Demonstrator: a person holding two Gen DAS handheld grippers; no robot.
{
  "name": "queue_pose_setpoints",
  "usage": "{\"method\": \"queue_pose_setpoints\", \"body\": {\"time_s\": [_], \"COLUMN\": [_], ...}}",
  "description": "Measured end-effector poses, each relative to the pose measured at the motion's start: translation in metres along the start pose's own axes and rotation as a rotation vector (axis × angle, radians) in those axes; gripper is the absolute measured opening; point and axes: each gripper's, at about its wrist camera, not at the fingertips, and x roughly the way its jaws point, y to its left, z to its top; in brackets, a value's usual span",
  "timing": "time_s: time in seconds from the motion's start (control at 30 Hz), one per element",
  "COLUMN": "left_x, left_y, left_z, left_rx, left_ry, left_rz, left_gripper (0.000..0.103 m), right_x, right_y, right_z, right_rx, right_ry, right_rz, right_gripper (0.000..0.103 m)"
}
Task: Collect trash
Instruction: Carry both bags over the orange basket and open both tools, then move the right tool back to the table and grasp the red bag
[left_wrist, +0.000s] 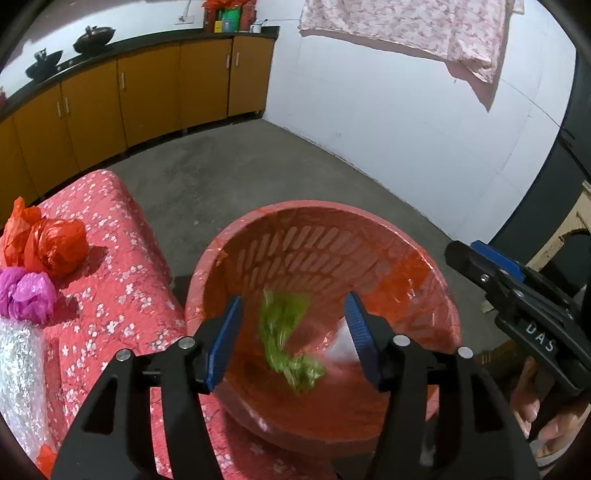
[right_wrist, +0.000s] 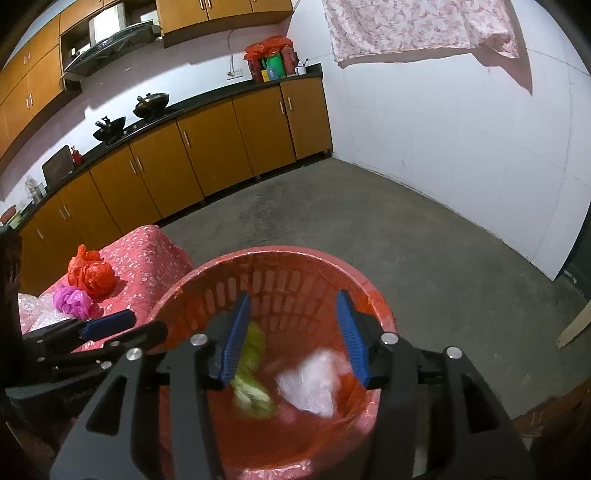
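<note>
in the left wrist view my left gripper (left_wrist: 293, 338) has its fingers apart and empty, green trash (left_wrist: 286, 341) blurred inside the red basket (left_wrist: 436, 266); in the right wrist view my right gripper (right_wrist: 297, 338) likewise gapes over white trash (right_wrist: 314, 384), so i judge the light pieces might snag the liner or rim.

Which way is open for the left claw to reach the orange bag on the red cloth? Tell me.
Probably yes. The left claw stands open and empty over the bin, and the orange bag lies uncovered on the cloth to its left, with only the pink bag beside it.
</note>
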Motion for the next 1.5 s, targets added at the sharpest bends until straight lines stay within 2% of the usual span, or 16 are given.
{"method": "queue_pose_setpoints", "body": {"time_s": [0.2,0.33,0.47,0.6,0.77,0.9,1.0,1.1,1.23,1.33,1.5], "left_x": [-0.025,-0.061,-0.1,-0.146,-0.199,-0.228,-0.244,-0.257,-0.269,-0.273,-0.273], "left_y": [0.015,0.029,0.049,0.081,0.126,0.156,0.18,0.199,0.216,0.219,0.214], "left_z": [-0.004,-0.011,-0.024,-0.046,-0.082,-0.113,-0.137,-0.162,-0.189,-0.202,-0.221], "left_rx": [-0.042,-0.077,-0.107,-0.16,-0.239,-0.281,-0.341,-0.396,-0.44,-0.458,-0.464], "left_ry": [-0.04,-0.106,-0.172,-0.251,-0.334,-0.349,-0.335,-0.326,-0.315,-0.307,-0.296], "left_rz": [0.042,0.09,0.151,0.269,0.468,0.602,0.664,0.704,0.721,0.717,0.684], "left_gripper": [0.062,0.066,0.067,0.068,0.073,0.073,0.073,0.073,0.073,0.073,0.073], "right_x": [-0.008,-0.019,-0.035,-0.052,-0.079,-0.094,-0.098,-0.1,-0.095,-0.081,-0.06], "right_y": [0.001,0.012,0.039,0.075,0.135,0.188,0.219,0.248,0.267,0.275,0.282], "right_z": [-0.004,-0.007,-0.015,-0.024,-0.044,-0.07,-0.093,-0.119,-0.142,-0.151,-0.156], "right_rx": [-0.011,-0.051,-0.13,-0.182,-0.236,-0.299,-0.357,-0.424,-0.467,-0.475,-0.437], "right_ry": [-0.014,-0.037,-0.067,-0.086,-0.083,-0.044,-0.009,0.016,0.042,0.059,0.104], "right_rz": [-0.015,-0.014,0.007,0.063,0.211,0.333,0.379,0.404,0.385,0.337,0.316], "right_gripper": [0.057,0.064,0.066,0.067,0.067,0.067,0.066,0.066,0.065,0.064,0.06]}}
